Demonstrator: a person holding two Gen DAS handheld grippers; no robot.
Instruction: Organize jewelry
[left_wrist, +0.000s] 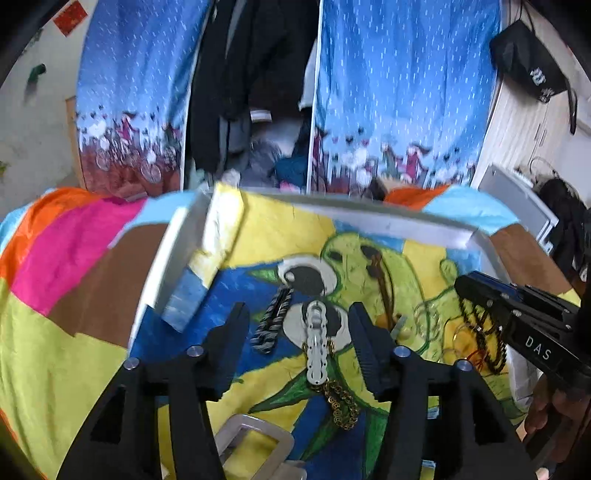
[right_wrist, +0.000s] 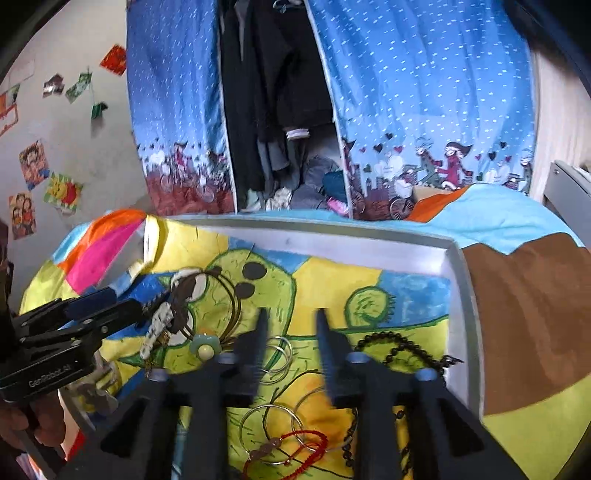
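Note:
A white tray lined with a painted picture lies on a colourful bedspread. My left gripper is open, its fingers either side of a white hair clip that lies on a gold chain. A striped clip sits just left of it. My right gripper is open above thin silver rings, holding nothing. Beside it lie a black bead string, wire hoops and a red cord bracelet. A pale flower piece rests between the two grippers.
The tray's far wall and right wall bound the jewelry. A silver buckle lies near my left gripper. Behind the bed hangs a blue curtained wardrobe with dark clothes. A hand holds the right gripper.

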